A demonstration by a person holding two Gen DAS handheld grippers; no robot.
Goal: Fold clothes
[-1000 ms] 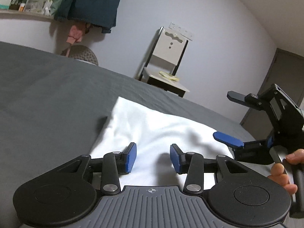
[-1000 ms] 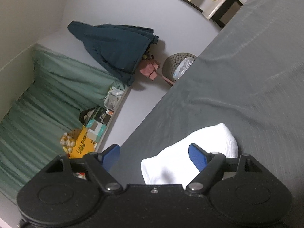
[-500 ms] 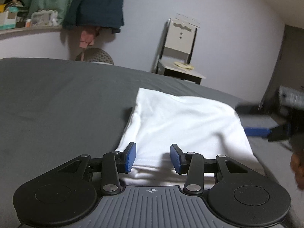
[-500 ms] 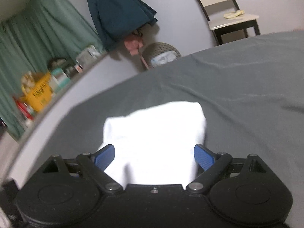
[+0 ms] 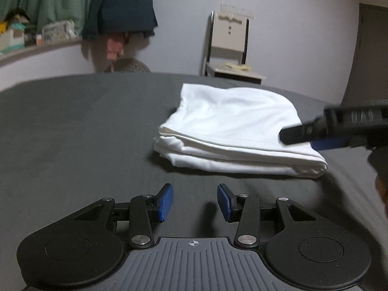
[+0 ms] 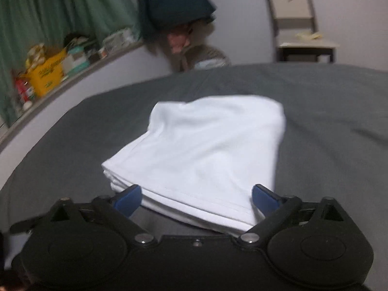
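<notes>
Jaws apart on both grippers, clamped on nothing. Folded white garment (image 5: 232, 131) lying in a squat layered stack on the dark grey bed (image 5: 72, 126), hems showing along the near edge. Left gripper (image 5: 195, 202), over the cloth half a second ago, now drawn back clear of it, bare bedding between its blue pads. Right gripper (image 6: 196, 198) swung round and levelled since a second ago, now close against the stack's near edge, pads wide on either side of it. Taken together: cloth let go and lying as the task wants, a neat flat bundle; whether another fold or a tidy-up is meant, impossible to tell from this. Right gripper blurred at the frame edge in the left view, a sliver of a hand beside it cut off. Underside and far edge of the stack hidden. Contact between right pads and cloth hard to judge. Beyond the bed, a chair (image 5: 229, 46), a dark coat (image 5: 121, 4) hanging, a cluttered shelf (image 6: 48, 70).
</notes>
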